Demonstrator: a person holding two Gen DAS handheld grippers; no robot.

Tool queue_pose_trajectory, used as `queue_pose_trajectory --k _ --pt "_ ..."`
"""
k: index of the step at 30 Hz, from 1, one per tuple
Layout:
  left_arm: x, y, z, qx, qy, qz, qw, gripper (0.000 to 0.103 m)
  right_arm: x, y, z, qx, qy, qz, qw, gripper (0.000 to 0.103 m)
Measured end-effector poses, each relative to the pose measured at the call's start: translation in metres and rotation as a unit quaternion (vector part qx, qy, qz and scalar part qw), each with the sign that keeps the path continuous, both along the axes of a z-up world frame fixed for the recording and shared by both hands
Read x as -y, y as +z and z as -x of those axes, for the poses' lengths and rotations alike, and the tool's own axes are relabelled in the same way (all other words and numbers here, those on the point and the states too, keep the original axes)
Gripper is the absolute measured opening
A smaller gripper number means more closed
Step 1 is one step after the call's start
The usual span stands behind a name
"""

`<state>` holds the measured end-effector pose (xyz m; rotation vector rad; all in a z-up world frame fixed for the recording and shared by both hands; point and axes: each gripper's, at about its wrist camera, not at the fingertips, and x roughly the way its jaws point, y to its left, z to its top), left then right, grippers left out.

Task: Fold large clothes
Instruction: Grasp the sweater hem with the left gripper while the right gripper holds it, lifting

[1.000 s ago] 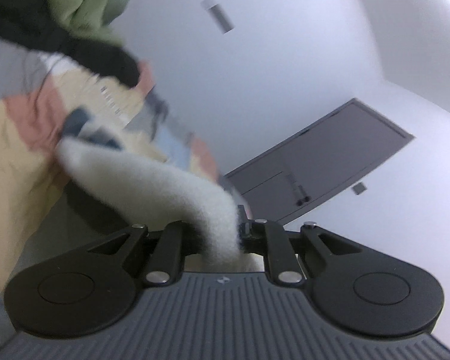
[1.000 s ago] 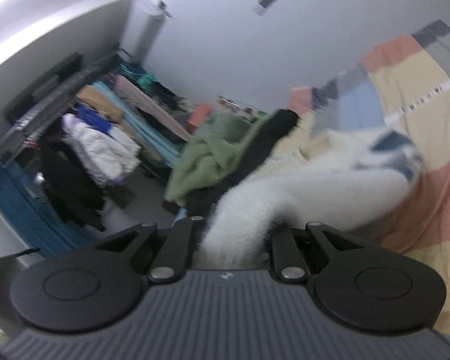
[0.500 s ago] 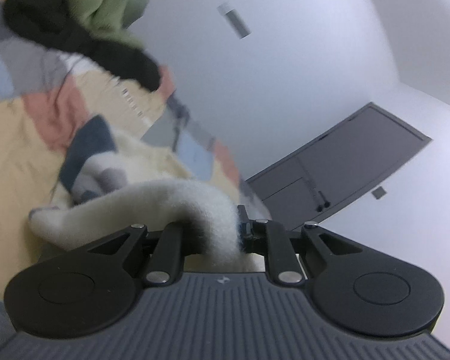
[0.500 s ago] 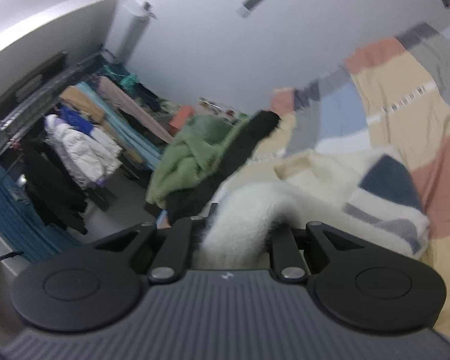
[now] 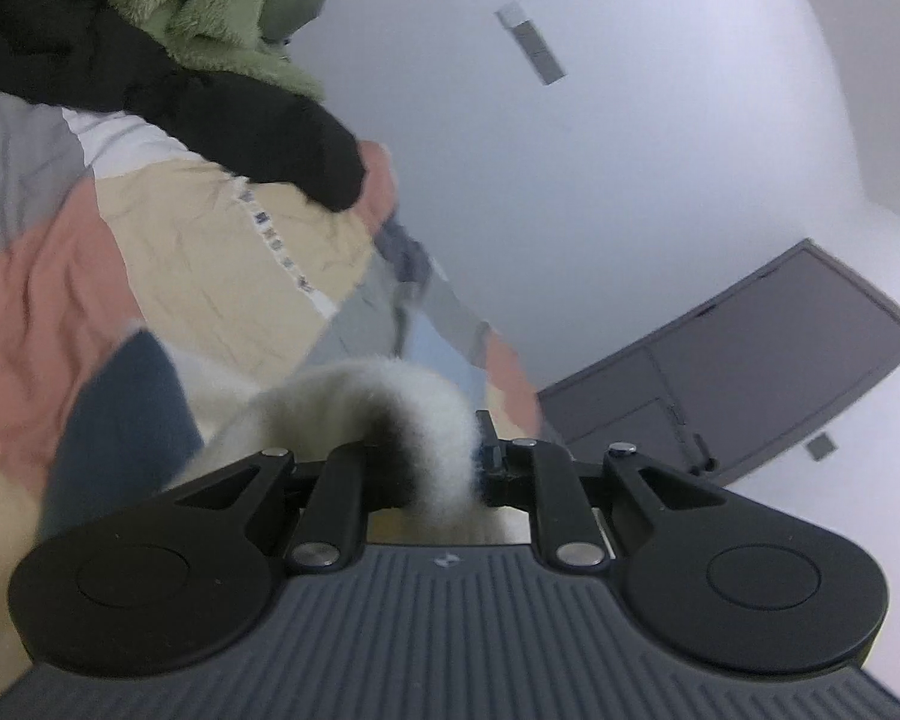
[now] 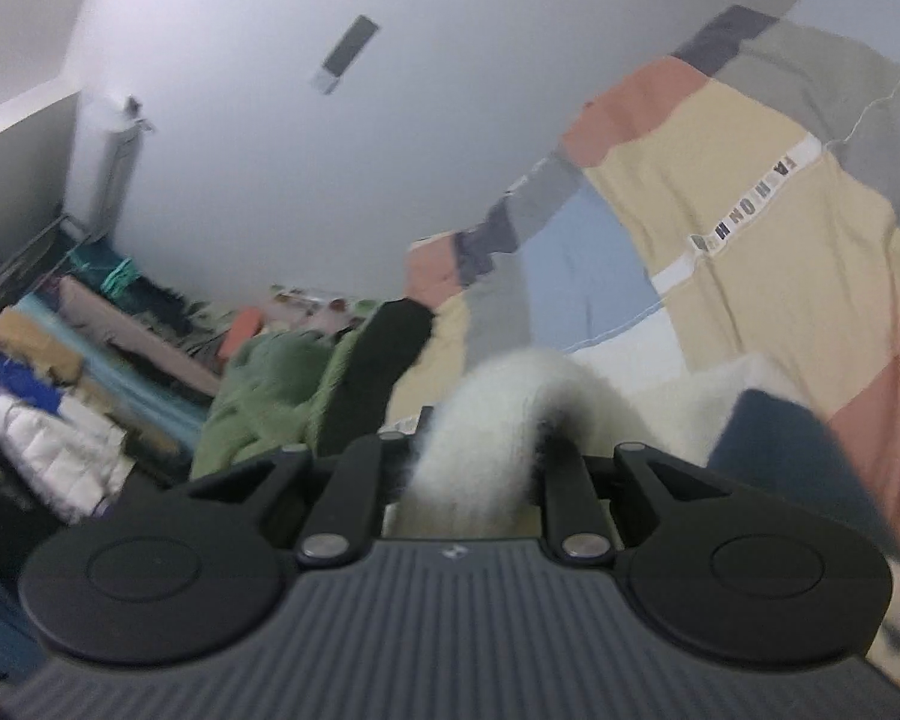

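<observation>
Jaws on my left gripper [image 5: 444,474] are clamped on a thick roll of the fluffy white garment [image 5: 390,396], which arches up out of them and falls away to their left, down toward the bed. A dark blue panel [image 5: 126,420] of the same garment lies lower on that side, on the patchwork bedspread [image 5: 210,276]. Farther off, up and to the left, a black garment [image 5: 240,126] and a green fleece [image 5: 210,18] are heaped on the bed, well apart from what I hold.

My right gripper [image 6: 474,474] mirrors this: its jaws pinch another bunch of the white pile [image 6: 510,396], which curves over to their right toward the blue panel [image 6: 792,450]. The black and green clothes sit beyond and to the left of these jaws.

I judge the garment soft, limp and bulky, light for its size. The deep pile compresses, so a bite feels secure yet can creep out under a tug. It will sag between my two holds and offers no stiffness to push with. Best taken at an edge or corner, with a full bunch of cloth deep between the jaws, not just the fluff at the surface.
</observation>
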<state>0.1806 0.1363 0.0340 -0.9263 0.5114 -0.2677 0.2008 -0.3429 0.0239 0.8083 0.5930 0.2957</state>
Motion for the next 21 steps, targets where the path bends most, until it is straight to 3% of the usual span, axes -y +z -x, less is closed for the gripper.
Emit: queue_pose_trajectory --k 7,14,21 --pt "-0.009 -0.061 -0.044 -0.029 0.009 -0.008 0.9995 0.018 -0.010 -0.053 -0.044 -0.028 0.001 0.006 1.000 0.019" --pt "-0.014 -0.085 -0.085 -0.042 0.002 -0.052 0.9978 0.018 -0.021 -0.090 -0.090 -0.050 0.014 0.021 0.998 0.019" --pt "-0.017 -0.100 -0.095 -0.051 -0.005 -0.045 0.9977 0.020 -0.019 -0.110 -0.102 -0.078 0.017 0.015 0.997 0.019"
